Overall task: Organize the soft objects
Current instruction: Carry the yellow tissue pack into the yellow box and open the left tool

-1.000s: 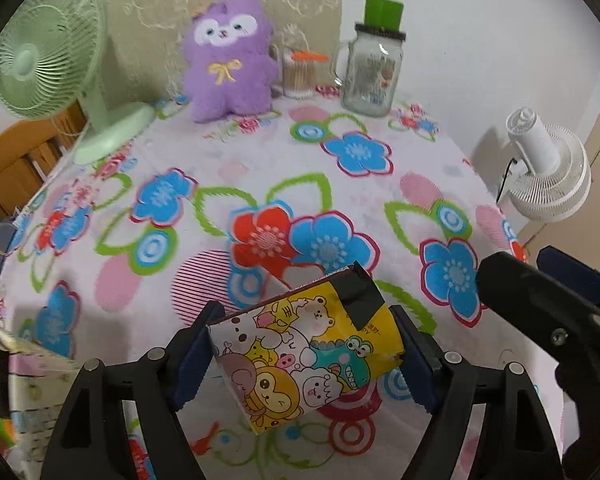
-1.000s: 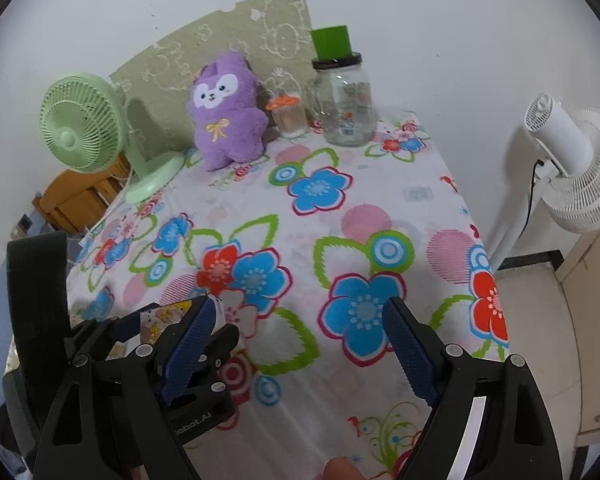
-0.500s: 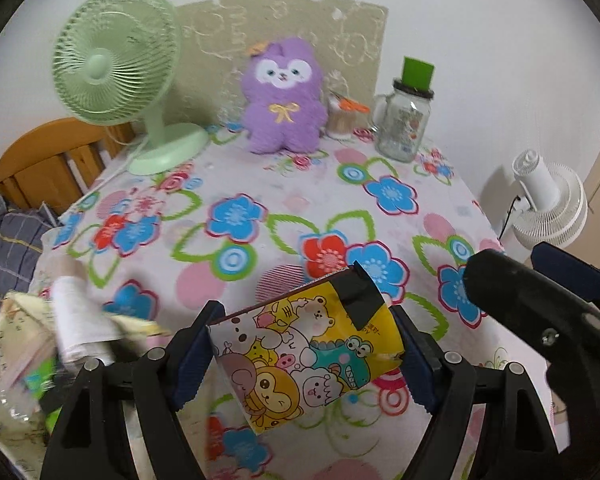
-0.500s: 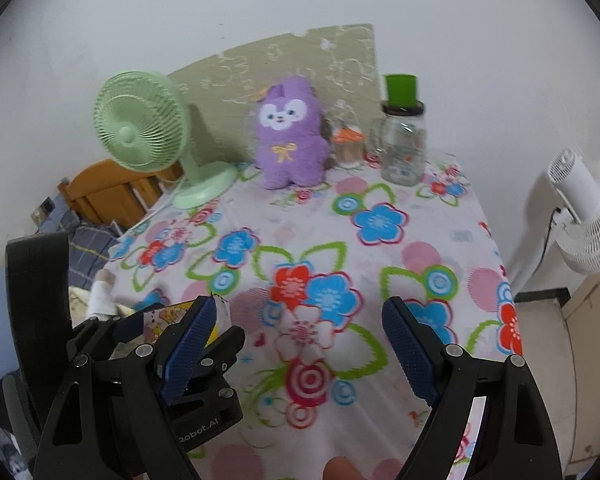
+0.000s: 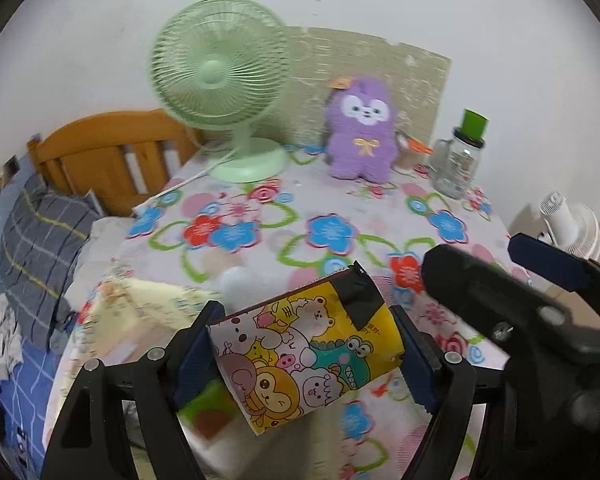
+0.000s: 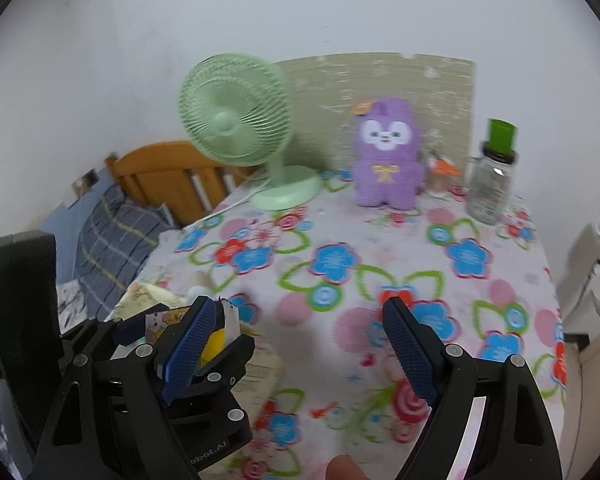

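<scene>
Pouch (image 5: 300,354), soft, printed with cartoon animals on yellow and white, black patch at one upper corner: clamped between the blue pads of the left gripper (image 5: 306,354), its jaws pressed on both short ends; carried tilted above the near edge of the bench (image 5: 380,216). In the right wrist view only a corner of it shows beside the left gripper's black frame.

Right gripper (image 6: 300,344): jaws wide apart, nothing between them, floral cloth visible through the gap; it sits just right of the left gripper.

Plush toy (image 5: 360,136), purple, white face, yellow bow: upright at the far edge of the bench, against a pale patterned board (image 5: 412,72).

Desk fan (image 5: 220,68), green: standing left of the plush toy, its cord trailing off the bench's left side.

Glass jar (image 5: 458,160), green cap: right of the plush, a small orange-topped container between the two.

White fan (image 5: 572,228): off the bench, far right.

Wooden headboard (image 5: 104,148) and plaid pillow (image 5: 40,248): left, beyond the bench.

Fingertip (image 6: 344,468): bottom edge, right wrist view.
</scene>
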`<action>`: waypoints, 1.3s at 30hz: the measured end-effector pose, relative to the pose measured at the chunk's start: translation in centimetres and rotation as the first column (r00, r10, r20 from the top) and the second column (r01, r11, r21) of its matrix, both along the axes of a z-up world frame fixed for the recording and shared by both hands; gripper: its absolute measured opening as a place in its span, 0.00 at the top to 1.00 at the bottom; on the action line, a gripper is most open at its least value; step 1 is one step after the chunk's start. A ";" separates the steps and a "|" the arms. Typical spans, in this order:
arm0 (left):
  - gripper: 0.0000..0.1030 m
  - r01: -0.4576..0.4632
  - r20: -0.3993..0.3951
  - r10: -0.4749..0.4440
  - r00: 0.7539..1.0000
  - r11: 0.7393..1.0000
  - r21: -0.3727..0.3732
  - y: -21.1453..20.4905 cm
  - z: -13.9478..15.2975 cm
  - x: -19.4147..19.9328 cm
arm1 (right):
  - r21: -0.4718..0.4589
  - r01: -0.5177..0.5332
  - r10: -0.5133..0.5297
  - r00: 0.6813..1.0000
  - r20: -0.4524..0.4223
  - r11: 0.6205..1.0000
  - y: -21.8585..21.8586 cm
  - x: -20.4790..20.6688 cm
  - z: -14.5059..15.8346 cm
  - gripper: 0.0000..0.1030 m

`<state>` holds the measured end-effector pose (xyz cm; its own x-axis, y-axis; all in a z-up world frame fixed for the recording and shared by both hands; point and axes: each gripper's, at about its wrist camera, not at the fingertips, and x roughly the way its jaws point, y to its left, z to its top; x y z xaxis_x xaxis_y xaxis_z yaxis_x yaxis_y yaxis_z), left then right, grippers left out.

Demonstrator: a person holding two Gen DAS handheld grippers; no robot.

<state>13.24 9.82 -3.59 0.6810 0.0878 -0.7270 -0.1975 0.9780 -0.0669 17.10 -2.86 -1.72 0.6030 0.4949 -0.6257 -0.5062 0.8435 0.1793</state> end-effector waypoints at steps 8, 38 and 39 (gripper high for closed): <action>0.20 -0.066 -0.032 0.066 0.997 0.998 -0.007 4.1 -1.6 -2.0 | -0.033 -0.097 0.096 0.995 -0.026 0.995 5.7 -0.7 -1.1 0.15; 0.14 -0.088 -0.106 0.088 0.990 0.996 0.007 7.4 -4.5 -2.7 | -0.115 -0.188 0.179 0.980 -0.088 0.975 11.4 -0.4 -4.7 0.15; 0.12 -0.091 -0.110 0.092 0.990 0.996 0.009 7.3 -4.5 -2.7 | -0.116 -0.185 0.175 0.981 -0.084 0.976 11.3 -0.4 -4.6 0.15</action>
